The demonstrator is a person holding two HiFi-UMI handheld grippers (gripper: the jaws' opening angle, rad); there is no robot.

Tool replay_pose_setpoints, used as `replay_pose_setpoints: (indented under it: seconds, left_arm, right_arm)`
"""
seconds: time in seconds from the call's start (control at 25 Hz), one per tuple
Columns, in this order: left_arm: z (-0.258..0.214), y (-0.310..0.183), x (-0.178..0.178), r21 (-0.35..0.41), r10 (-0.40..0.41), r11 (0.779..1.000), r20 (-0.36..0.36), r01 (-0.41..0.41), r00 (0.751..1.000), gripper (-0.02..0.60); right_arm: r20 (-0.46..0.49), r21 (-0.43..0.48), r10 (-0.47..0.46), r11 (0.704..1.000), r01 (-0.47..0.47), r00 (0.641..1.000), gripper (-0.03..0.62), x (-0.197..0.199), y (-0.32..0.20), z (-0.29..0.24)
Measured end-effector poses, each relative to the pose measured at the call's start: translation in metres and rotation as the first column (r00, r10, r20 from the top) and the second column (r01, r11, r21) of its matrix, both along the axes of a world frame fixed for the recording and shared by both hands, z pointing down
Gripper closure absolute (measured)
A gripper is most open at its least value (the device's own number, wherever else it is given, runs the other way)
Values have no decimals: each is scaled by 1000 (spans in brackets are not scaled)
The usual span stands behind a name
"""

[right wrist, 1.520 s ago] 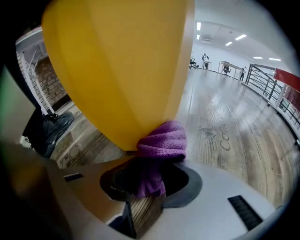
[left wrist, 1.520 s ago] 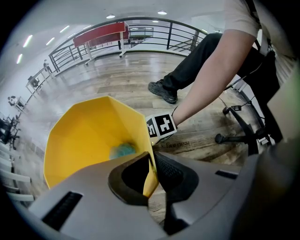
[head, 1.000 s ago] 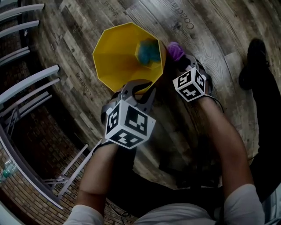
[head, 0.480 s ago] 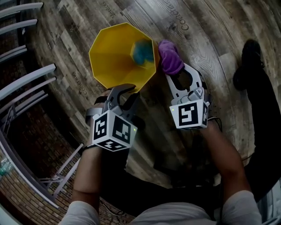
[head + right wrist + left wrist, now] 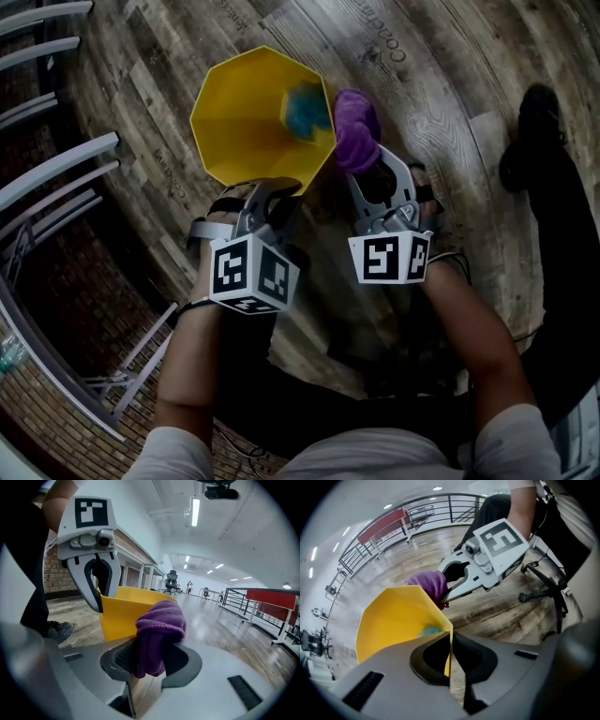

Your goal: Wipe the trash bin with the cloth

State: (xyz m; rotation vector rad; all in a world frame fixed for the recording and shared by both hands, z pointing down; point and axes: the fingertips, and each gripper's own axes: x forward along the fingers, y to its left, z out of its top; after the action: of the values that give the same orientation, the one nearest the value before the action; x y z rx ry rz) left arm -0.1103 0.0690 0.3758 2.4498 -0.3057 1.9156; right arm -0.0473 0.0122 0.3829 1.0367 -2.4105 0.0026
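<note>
A yellow many-sided trash bin stands on the wooden floor with a blue-green lump inside. My left gripper points down at the bin's near rim. Its jaws have just been closing, and the thin yellow wall is pinched between them in the left gripper view. My right gripper is shut on a bunched purple cloth, which rests against the rim's right side. The right gripper view shows the cloth in the jaws, with the bin and the left gripper behind it.
Grey metal railing bars run along the left, above a brick surface. A black shoe stands on the floor at the right. An office chair base stands behind the right gripper. The person's dark trousers fill the lower frame.
The right gripper has risen with the cloth from low beside the bin to its rim. The left gripper opened, rolled and closed again on the near rim.
</note>
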Motion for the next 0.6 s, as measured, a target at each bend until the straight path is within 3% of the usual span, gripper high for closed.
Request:
replay_pose_setpoints:
  seconds: [0.6]
  left_arm:
    - [-1,2,12,-17,27,999,-46,-28,999,571]
  right_arm:
    - [-150,-130,-142,984,123,978,470,-11,-9,89]
